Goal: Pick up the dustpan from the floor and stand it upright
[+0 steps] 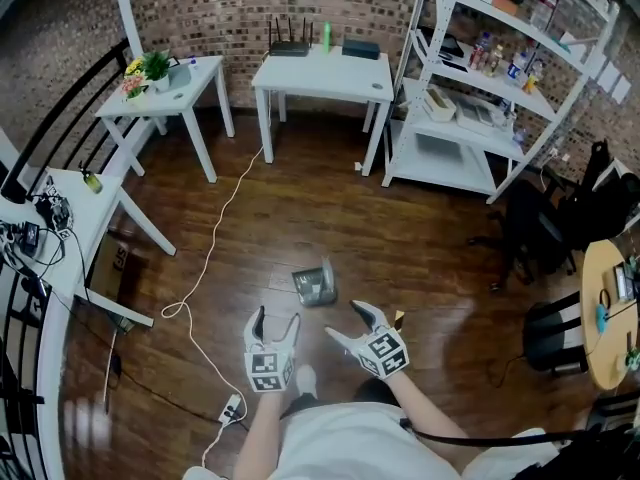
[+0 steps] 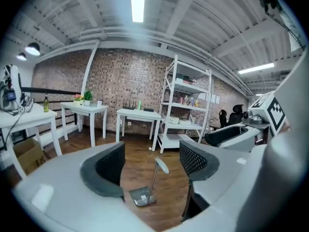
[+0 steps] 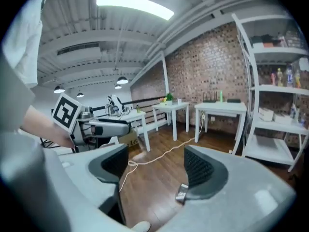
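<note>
Dustpan point(image 1: 315, 285) stands upright on the wooden floor point(image 1: 400, 228), pan down and handle rising, touched by neither gripper. Beyond the dustpan and to its right stands a white shelving rack point(image 1: 440, 158), and straight behind it a white table point(image 1: 322, 73). Just short of the dustpan hang the left gripper point(image 1: 277, 318) and the right gripper point(image 1: 342, 319), each with jaws wide apart and nothing between them. A white cable point(image 1: 211, 248) trails left of the dustpan.
</note>
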Available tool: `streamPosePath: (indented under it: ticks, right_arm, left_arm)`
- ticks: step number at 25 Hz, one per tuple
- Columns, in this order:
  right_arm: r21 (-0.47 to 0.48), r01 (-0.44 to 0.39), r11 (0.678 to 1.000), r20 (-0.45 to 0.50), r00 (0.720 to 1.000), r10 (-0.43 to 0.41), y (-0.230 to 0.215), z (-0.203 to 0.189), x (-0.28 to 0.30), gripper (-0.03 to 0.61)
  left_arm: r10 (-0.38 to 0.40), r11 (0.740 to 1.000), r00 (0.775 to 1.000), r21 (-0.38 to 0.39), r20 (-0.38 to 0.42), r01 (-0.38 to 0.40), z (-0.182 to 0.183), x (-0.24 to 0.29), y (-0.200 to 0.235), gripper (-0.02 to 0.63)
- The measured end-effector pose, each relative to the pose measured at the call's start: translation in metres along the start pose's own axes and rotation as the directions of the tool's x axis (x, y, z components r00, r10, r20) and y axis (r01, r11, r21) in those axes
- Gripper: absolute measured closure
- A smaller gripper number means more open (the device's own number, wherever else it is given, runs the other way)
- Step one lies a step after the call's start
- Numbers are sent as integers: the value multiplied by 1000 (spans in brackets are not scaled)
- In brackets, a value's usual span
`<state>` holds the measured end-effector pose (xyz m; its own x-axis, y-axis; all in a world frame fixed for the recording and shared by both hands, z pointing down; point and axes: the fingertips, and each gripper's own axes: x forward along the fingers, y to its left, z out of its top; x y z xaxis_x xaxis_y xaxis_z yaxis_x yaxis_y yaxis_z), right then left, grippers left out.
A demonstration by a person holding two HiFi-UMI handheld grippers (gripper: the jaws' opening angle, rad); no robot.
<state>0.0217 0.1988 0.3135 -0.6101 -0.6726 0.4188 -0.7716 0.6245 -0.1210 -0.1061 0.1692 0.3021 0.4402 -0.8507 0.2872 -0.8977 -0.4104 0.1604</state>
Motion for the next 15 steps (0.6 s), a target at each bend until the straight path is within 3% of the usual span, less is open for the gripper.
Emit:
streamPosePath:
  ticks: [4,7,12,15]
  right_arm:
    - [-56,175,983,152,975,-165,-28,58,-60,238]
    - [-74,274,959,225,941,-252,-39,91,-109,238]
    - [-52,336,941,306,902,-305,-60,98,-205,238]
    - [10,324,946,347,886,-307,-66,96,-241,238]
  left_arm:
    - [6,996,994,91,113,-16,56,-17,-41,244]
    - [32,996,985,72,168,-44,89,-37,-76,247]
    - [10,997,968,74,252,-30,115,-60,-172,270]
    - [-36,992,971,130,238,5,116,-69,-219,276]
